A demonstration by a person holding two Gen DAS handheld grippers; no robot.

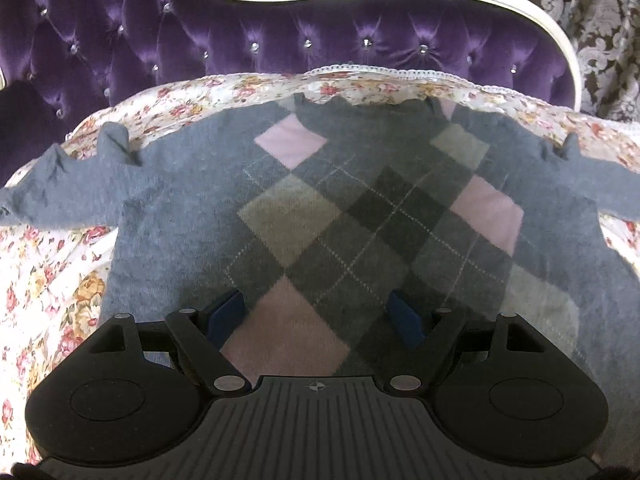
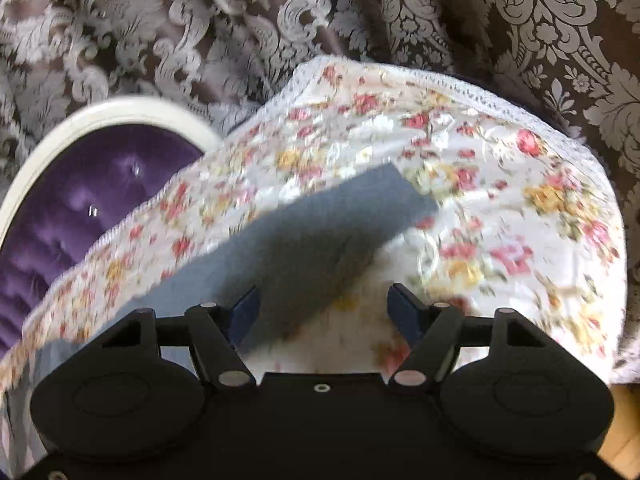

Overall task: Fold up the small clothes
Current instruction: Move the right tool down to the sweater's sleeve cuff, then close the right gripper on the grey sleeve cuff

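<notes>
Sweater [image 1: 320, 208] lies flat on flowery cover [image 1: 48, 280], sleeves out both sides. Purple headboard [image 1: 240, 48] behind, w/ patterned curtain [image 2: 440, 20]. Left gripper [image 1: 320, 316] open over hem, right gripper [image 2: 324, 312] open over sleeve [image 2: 320, 232]; cover edge near.

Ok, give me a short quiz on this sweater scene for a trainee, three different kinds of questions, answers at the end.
1. True or false: the sweater lies spread flat with both sleeves out to the sides.
2. What does the sweater lie on? A) bare wood B) a floral cloth C) a towel
3. In the right wrist view, which part of the sweater reaches between the jaws of the right gripper?

Key: 1 true. 2 B. 3 a plain grey sleeve; the jaws stand open, not pressing on it. The left gripper is open too, over the hem.
</notes>
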